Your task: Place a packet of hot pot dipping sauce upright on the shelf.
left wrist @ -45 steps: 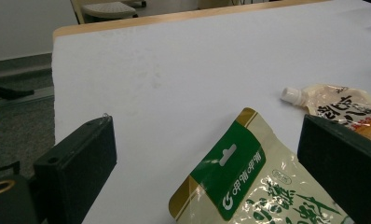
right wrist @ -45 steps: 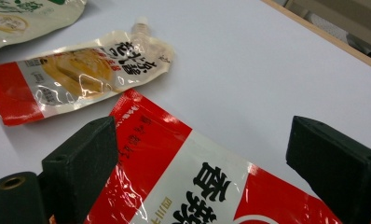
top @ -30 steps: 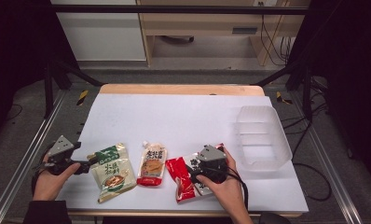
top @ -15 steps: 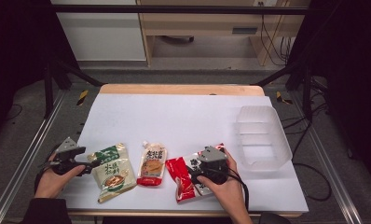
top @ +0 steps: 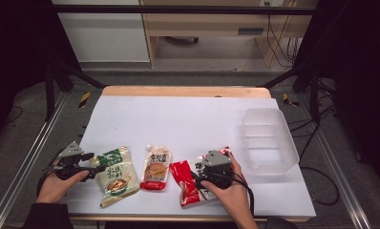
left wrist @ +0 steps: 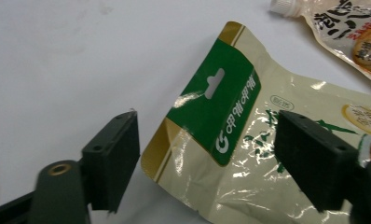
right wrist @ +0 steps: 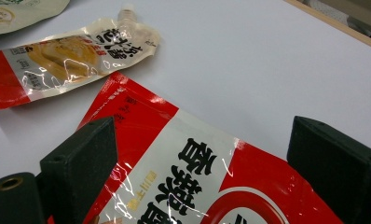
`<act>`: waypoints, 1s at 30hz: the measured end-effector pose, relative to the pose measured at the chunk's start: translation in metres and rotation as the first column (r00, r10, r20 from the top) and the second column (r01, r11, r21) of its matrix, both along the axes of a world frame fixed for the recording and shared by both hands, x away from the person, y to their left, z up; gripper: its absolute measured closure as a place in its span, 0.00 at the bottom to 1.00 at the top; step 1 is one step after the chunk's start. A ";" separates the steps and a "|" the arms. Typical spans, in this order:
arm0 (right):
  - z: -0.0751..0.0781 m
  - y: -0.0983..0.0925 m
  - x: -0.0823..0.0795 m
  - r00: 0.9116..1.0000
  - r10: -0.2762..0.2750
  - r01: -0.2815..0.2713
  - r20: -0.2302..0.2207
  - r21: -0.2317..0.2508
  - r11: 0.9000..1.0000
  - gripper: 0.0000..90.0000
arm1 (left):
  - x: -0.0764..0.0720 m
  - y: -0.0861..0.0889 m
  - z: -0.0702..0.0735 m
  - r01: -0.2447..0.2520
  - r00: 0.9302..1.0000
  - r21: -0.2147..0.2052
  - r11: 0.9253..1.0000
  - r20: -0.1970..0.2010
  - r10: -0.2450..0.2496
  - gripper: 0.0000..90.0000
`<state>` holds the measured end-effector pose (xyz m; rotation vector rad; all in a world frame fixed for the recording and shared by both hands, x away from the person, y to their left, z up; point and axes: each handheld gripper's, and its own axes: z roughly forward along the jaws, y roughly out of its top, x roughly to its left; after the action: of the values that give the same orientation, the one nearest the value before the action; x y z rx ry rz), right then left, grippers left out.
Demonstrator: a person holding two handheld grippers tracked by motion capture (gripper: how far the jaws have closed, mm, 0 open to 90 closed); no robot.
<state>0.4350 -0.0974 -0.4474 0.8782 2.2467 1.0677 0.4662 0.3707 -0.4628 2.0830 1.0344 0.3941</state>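
A cream pouch with a green header (top: 114, 174) lies flat at the front left of the white table (top: 188, 119). My left gripper (top: 97, 167) comes in from its left. In the left gripper view my left gripper (left wrist: 207, 140) has the pouch with the green header (left wrist: 230, 116) by its near corner between the jaws. The jaws have just been closing, but the pads stand apart from the film. My right gripper (top: 200, 172) is low over a red and white pouch (top: 185, 186). There my right gripper (right wrist: 202, 140) is open wide, with the red pouch (right wrist: 197, 172) lying under and between the jaws.
A spouted pouch with a red base (top: 155, 167) lies between the other two pouches, and its spouted end (right wrist: 81, 51) is beyond the right jaws. A clear plastic tub (top: 248, 125) stands at the right side of the table. The table's wooden far edge (top: 183, 90) runs across the back.
My left gripper has shifted a little to the right, onto the edge of the green-headed pouch. The right hand and its gripper have stayed put.
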 end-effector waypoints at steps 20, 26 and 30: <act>-0.002 0.006 -0.001 1.000 0.014 -0.014 0.004 -0.012 1.000 0.12 | -0.018 -0.004 -0.001 0.045 0.997 0.044 0.998 -0.064 -0.043 0.53; -0.003 0.006 0.000 1.000 0.017 -0.017 -0.004 -0.017 1.000 0.12 | -0.018 -0.001 0.000 0.063 0.996 0.033 0.997 -0.066 -0.060 0.72; -0.003 0.006 0.000 1.000 0.017 -0.017 -0.001 -0.014 1.000 0.12 | -0.015 -0.003 -0.002 0.054 0.997 0.057 0.997 -0.059 -0.050 0.74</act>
<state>0.4349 -0.0914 -0.4503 0.8562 2.2633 1.0584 0.4512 0.3681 -0.4643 2.1807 1.0107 0.3440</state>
